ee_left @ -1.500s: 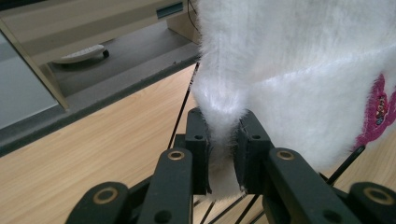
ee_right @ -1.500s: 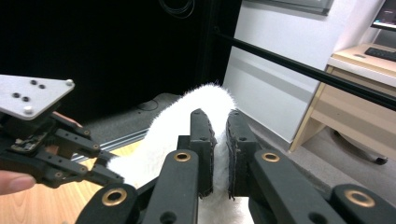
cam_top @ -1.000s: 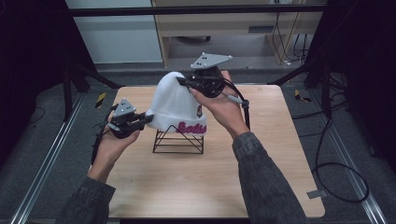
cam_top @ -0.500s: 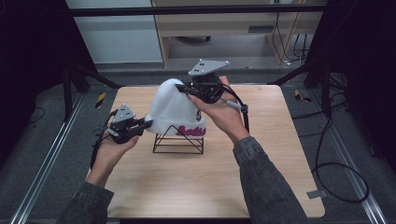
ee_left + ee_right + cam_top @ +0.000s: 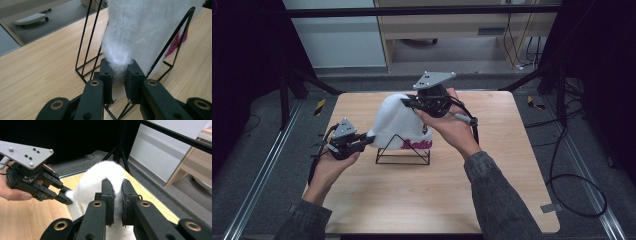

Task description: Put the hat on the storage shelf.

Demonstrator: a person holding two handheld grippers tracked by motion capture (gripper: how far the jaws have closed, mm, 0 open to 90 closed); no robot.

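High view: a white fuzzy hat (image 5: 399,125) with pink lettering on its band sits over a black wire stand (image 5: 403,152) near the middle of the wooden worktop (image 5: 422,195). The left gripper (image 5: 364,141) comes in from the left, its jaws closed on the hat's lower edge. The right gripper (image 5: 409,102) reaches from above and right, its jaws pinching the fabric near the top of the hat. Left gripper view: the hat (image 5: 147,32) hangs between the stand's (image 5: 86,42) wires, a tuft clamped between the jaws. Right gripper view: the hat (image 5: 95,181) is squeezed between the jaws, with the left gripper (image 5: 66,196) at its far side.
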